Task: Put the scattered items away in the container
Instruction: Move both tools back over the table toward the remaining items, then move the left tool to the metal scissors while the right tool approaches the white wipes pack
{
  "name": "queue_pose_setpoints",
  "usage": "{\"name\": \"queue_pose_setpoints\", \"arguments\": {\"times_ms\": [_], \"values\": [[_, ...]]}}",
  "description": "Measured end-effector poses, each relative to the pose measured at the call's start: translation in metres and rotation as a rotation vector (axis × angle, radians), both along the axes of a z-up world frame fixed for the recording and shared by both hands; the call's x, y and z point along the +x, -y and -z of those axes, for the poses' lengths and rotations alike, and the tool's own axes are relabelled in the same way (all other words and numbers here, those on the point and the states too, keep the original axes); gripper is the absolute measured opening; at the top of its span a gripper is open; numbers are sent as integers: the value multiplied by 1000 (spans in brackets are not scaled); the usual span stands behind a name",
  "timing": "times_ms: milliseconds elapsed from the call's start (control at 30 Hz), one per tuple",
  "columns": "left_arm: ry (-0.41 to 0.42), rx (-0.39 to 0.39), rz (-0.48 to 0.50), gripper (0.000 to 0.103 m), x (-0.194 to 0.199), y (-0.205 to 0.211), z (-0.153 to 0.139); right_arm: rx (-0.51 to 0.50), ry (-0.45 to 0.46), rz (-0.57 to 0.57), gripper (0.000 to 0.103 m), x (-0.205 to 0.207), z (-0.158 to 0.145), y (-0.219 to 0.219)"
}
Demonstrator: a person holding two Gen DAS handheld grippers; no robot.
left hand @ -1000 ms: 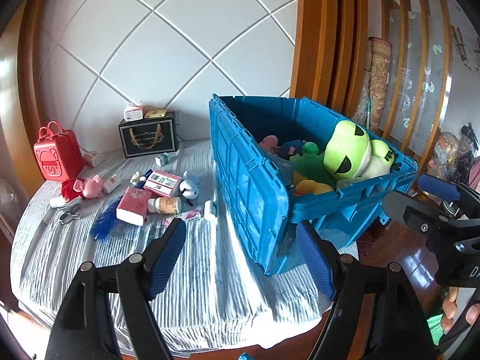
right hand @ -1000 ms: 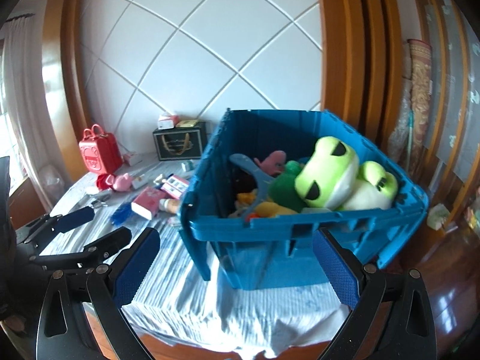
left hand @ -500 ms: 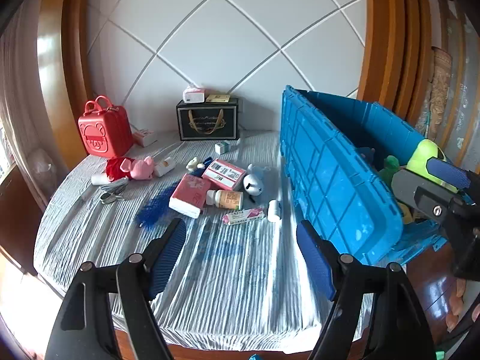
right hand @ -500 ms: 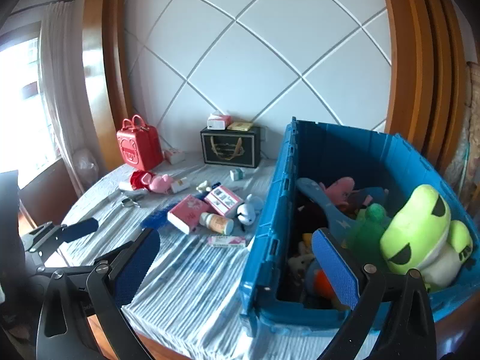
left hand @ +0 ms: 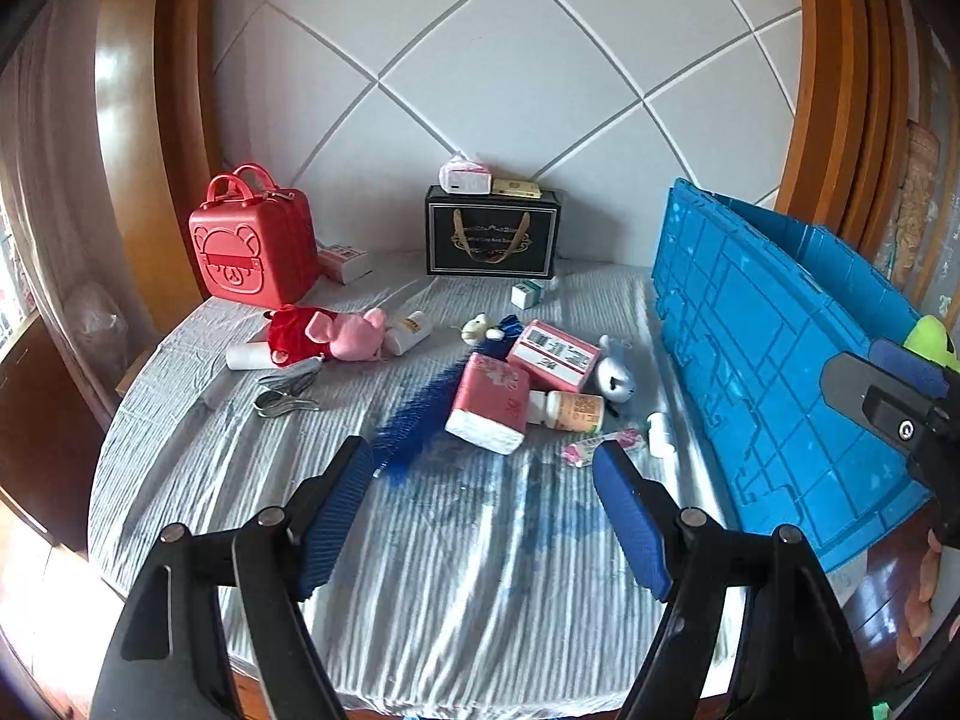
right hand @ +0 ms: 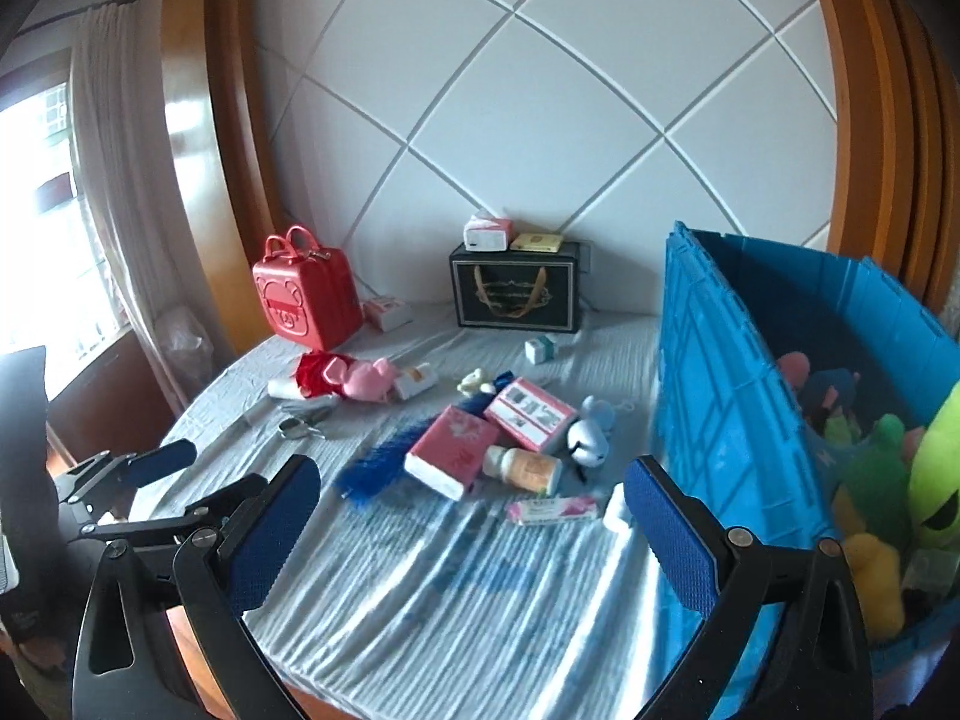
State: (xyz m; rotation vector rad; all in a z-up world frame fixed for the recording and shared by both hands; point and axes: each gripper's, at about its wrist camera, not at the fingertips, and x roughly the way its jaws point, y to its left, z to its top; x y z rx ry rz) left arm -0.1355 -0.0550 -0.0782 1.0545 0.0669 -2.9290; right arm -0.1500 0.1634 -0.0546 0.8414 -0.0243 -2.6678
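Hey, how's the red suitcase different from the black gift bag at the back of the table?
The red suitcase is glossy, rounded, and has a bear face moulded on its front; the black gift bag is flat-sided and boxy with gold print. The suitcase's two hard handles stick up on top, while the bag's tan handles hang against its front. Two small boxes rest on the bag; nothing sits on the suitcase. Both stand upright near the wall.

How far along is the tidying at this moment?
Partly done: plush toys, including a green frog, already sit in the blue crate. Nothing in hand: left gripper and right gripper are open. Left: pink box, bottle, pig plush.
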Motion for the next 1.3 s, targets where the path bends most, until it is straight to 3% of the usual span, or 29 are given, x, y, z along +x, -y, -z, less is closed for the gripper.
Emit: {"name": "queue_pose_setpoints", "arguments": {"times_ms": [100,200,400,500,667,833,1100,1300], "values": [[-8,-60,-14,76,-11,35,11,-17,37,40,103,-8,17,26],[34,-72,-6,76,-25,64,30,-33,98,71,103,-20,40,45],[135,-4,-31,76,-51,103,78,-27,207,105,103,-54,85,58],[181,21,-59,76,-64,111,98,-41,270,98,103,-74,110,57],[229,-28,-93,76,-89,111,123,-78,338,74,103,-113,141,52],[283,-20,-87,76,-113,112,146,-83,418,89,103,-148,170,53],[288,-21,-145,76,-136,161,148,-86,441,82,103,-175,174,81],[286,-9,-166,76,-154,244,159,-32,439,40,102,-193,175,161]]}}
